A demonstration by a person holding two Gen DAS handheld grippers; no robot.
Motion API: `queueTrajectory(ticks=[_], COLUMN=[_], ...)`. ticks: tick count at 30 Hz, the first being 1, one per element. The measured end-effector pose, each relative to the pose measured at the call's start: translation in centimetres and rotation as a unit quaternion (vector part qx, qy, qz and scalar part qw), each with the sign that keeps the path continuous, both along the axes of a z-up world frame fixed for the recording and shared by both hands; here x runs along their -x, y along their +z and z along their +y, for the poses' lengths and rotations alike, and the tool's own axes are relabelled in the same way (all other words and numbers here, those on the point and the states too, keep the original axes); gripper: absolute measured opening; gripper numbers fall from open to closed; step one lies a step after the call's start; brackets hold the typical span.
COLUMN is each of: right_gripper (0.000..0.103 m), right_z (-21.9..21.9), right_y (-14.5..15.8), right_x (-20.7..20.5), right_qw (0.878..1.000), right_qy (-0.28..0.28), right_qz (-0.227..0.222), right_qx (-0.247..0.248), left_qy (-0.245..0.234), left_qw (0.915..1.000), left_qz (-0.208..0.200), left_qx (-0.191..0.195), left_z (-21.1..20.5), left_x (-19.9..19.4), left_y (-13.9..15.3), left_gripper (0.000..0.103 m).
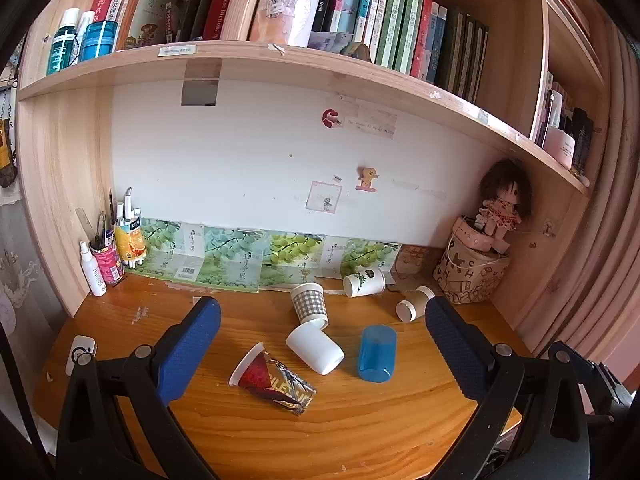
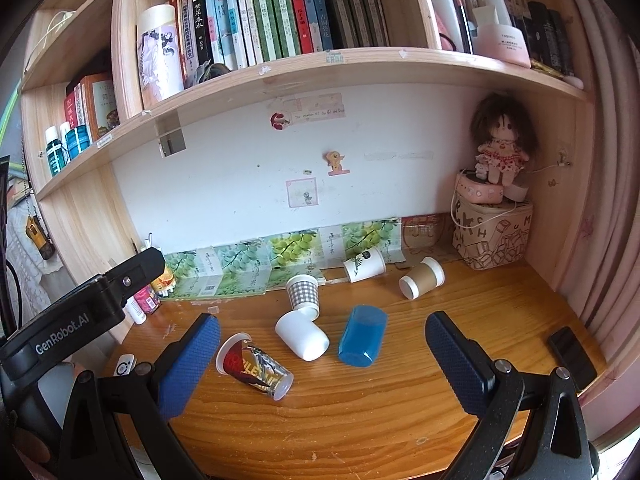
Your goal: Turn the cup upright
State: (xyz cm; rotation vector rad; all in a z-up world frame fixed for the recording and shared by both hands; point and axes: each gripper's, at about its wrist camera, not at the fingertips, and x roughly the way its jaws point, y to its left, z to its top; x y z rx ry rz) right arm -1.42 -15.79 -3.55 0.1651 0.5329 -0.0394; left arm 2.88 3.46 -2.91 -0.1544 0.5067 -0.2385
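Several cups lie on their sides on the wooden desk (image 1: 360,432): a red printed cup (image 1: 272,380) (image 2: 254,366), a plain white cup (image 1: 315,348) (image 2: 302,334), a blue plastic cup (image 1: 377,354) (image 2: 362,336), a checked cup (image 1: 309,305) (image 2: 303,294), a white cup with a leaf print (image 1: 364,282) (image 2: 364,269) and a brown cup (image 1: 415,303) (image 2: 422,278). My left gripper (image 1: 322,360) is open and empty, held above the cups. My right gripper (image 2: 322,360) is open and empty, also held back from them.
A pen holder and spray bottle (image 1: 94,268) stand at the back left. A printed box with a doll (image 1: 476,268) (image 2: 494,236) fills the back right corner. A black phone (image 2: 572,356) lies at the right edge. A bookshelf (image 1: 280,60) hangs overhead.
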Motion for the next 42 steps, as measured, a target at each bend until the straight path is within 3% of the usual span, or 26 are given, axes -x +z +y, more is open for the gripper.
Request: queueTrajectory(ticks=[9, 16, 25, 30, 37, 42], right_gripper=[0.103, 0.103, 0.103, 0.103, 0.103, 0.103], right_z=[-2.3, -4.7, -6.9, -7.3, -8.1, -8.4], right_y=[-0.8, -0.9, -0.8, -1.8, -3.7, -5.4], right_x=[-1.7, -5.2, -9.8, -11.8, -15.0, -17.4], right_qw=[1.0, 0.999, 0.993, 0.986, 0.981, 0.979], right_qy=[0.013, 0.052, 0.117, 0.159, 0.186, 0.194], right_qz=[0.003, 0.011, -0.016, -0.032, -0.046, -0.043], right_qx=[-0.001, -0.004, -0.015, -0.031, -0.044, -0.055], left_qy=[0.017, 0.058, 0.128, 0.137, 0.15, 0.145], left_qw=[0.9997, 0.9977, 0.9909, 0.9875, 0.982, 0.9782], left_qz=[0.016, 0.032, 0.024, 0.057, 0.103, 0.118], left_qx=[-0.003, -0.015, -0.037, -0.055, -0.048, -0.091], left_z=[-1.7, -3.8, -5.0, -5.6, -5.4, -6.2], left_x=[-1.2, -2.9, -4.8, -7.6, -12.1, -15.4], left_y=[-0.4, 0.0, 0.8, 0.1, -1.1, -2.7], left_gripper=[0.102, 0.102, 0.102, 0.102, 0.102, 0.102])
